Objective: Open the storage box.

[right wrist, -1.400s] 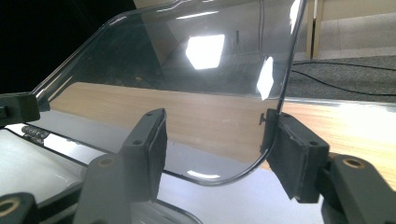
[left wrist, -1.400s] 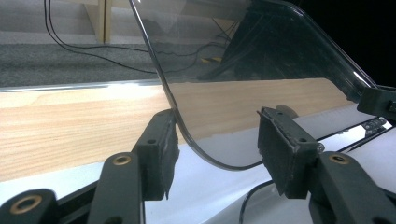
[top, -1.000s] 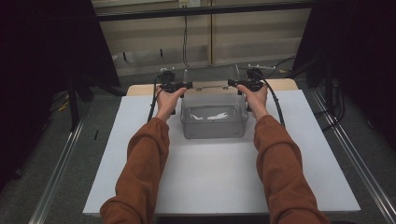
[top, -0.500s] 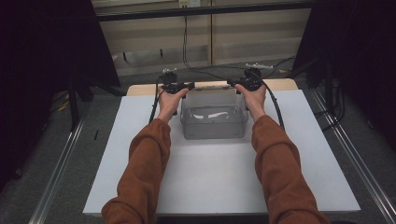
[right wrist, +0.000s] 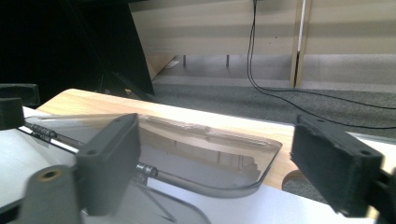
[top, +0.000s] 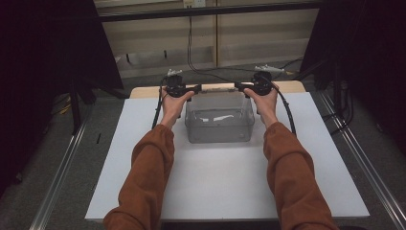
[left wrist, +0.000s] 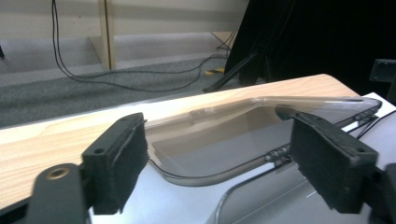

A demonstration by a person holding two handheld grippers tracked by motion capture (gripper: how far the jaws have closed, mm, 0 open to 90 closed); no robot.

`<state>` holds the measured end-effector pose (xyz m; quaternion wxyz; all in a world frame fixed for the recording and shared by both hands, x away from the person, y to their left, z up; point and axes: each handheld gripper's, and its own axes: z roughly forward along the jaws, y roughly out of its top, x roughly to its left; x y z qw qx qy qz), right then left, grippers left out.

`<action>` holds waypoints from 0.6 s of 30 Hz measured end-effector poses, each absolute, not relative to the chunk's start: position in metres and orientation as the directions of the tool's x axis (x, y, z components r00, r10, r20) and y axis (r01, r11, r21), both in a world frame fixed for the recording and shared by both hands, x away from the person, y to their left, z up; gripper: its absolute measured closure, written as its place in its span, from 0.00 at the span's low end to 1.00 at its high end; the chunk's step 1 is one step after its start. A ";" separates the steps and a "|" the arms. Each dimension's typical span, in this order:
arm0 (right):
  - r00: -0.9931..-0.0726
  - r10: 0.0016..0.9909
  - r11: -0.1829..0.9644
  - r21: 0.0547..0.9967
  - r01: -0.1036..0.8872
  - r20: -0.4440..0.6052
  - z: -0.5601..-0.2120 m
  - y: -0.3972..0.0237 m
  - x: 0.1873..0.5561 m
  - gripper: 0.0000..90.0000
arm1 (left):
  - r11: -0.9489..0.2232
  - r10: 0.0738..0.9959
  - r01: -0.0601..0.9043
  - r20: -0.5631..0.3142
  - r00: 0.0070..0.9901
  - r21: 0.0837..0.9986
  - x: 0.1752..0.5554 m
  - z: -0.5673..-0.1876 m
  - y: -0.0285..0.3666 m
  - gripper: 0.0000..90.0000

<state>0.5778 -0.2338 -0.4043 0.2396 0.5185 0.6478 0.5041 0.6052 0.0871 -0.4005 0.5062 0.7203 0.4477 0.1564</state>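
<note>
From the high view I've got both sleeves reaching up the white table point(top: 210, 187), and just past the middle sits the clear plastic bin point(top: 219, 125) with something pale lying in the bottom, too blurry to name. Its clear lid point(top: 218, 89) looks flipped open, lying flat past the back rim onto the wooden strip, hinged along that rim as far as I can tell.

My left gripper point(top: 190, 89) is at the lid's left end and the right gripper point(top: 242, 86) at its right end. Both sets of jaws have just been opening. In the left gripper view the lid point(left wrist: 219, 140) sits in the gap ahead with neither pad touching it. Same deal in the right gripper view: lid point(right wrist: 205, 154) between the pads, daylight on both sides. So nothing is gripped right now, both are spread wide.

My read is that this is the let-go after laying the lid back. To do it cleanly I'd pull both grippers straight back off the ends at the same time, keeping them level so a pad doesn't catch the edge and drag the bin or flip the lid shut.
</note>
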 end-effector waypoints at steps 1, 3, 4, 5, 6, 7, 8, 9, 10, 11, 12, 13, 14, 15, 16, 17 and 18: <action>-0.351 0.913 -0.042 0.905 0.422 0.206 -0.404 -0.234 0.576 0.14 | -0.088 0.805 0.476 -0.219 0.552 0.875 0.604 -0.400 0.087 0.19; -0.356 0.916 -0.028 0.913 0.406 0.186 -0.404 -0.233 0.572 0.12 | -0.102 0.803 0.460 -0.200 0.561 0.882 0.600 -0.400 0.088 0.16; -0.361 0.916 -0.019 0.917 0.398 0.175 -0.404 -0.233 0.571 0.10 | -0.106 0.801 0.462 -0.200 0.565 0.880 0.599 -0.400 0.089 0.15; -0.369 0.915 -0.003 0.921 0.390 0.159 -0.404 -0.233 0.568 0.08 | -0.103 0.799 0.456 -0.199 0.567 0.884 0.597 -0.400 0.090 0.13; -0.368 0.918 0.004 0.923 0.385 0.150 -0.403 -0.232 0.567 0.08 | -0.100 0.800 0.446 -0.195 0.568 0.889 0.595 -0.400 0.092 0.12; -0.369 0.918 0.008 0.925 0.381 0.144 -0.402 -0.232 0.565 0.08 | -0.101 0.801 0.436 -0.187 0.569 0.894 0.593 -0.401 0.094 0.11; -0.375 0.917 0.014 0.928 0.372 0.136 -0.402 -0.232 0.563 0.07 | -0.103 0.803 0.433 -0.182 0.567 0.896 0.591 -0.401 0.095 0.11; -0.372 0.918 0.011 0.930 0.367 0.136 -0.401 -0.232 0.561 0.06 | -0.101 0.802 0.429 -0.182 0.569 0.897 0.590 -0.401 0.097 0.10; -0.376 0.916 0.008 0.933 0.360 0.138 -0.400 -0.233 0.559 0.06 | -0.100 0.802 0.425 -0.180 0.569 0.900 0.588 -0.402 0.099 0.09; -0.378 0.915 0.002 0.934 0.356 0.142 -0.399 -0.233 0.558 0.06 | -0.107 0.801 0.424 -0.174 0.573 0.899 0.587 -0.402 0.101 0.09; -0.379 0.915 0.006 0.936 0.352 0.137 -0.399 -0.233 0.556 0.06 | -0.105 0.803 0.423 -0.174 0.569 0.900 0.585 -0.402 0.102 0.07; -0.379 0.916 0.011 0.938 0.347 0.130 -0.398 -0.233 0.553 0.06 | -0.100 0.803 0.418 -0.174 0.570 0.903 0.583 -0.402 0.103 0.06; -0.378 0.918 0.016 0.938 0.346 0.124 -0.398 -0.233 0.551 0.05 | -0.101 0.797 0.413 -0.175 0.578 0.905 0.581 -0.402 0.105 0.06; -0.377 0.920 0.027 0.941 0.337 0.109 -0.398 -0.233 0.548 0.05 | -0.105 0.795 0.407 -0.169 0.582 0.907 0.580 -0.402 0.105 0.05; -0.378 0.920 0.032 0.942 0.334 0.102 -0.398 -0.233 0.547 0.05 | -0.107 0.795 0.400 -0.164 0.584 0.910 0.577 -0.402 0.106 0.05; -0.379 0.921 0.041 0.945 0.326 0.091 -0.398 -0.233 0.545 0.05 | -0.104 0.794 0.396 -0.164 0.585 0.913 0.575 -0.402 0.107 0.04; -0.376 0.923 0.046 0.946 0.322 0.084 -0.398 -0.233 0.543 0.05 | -0.098 0.791 0.391 -0.167 0.589 0.915 0.572 -0.401 0.107 0.04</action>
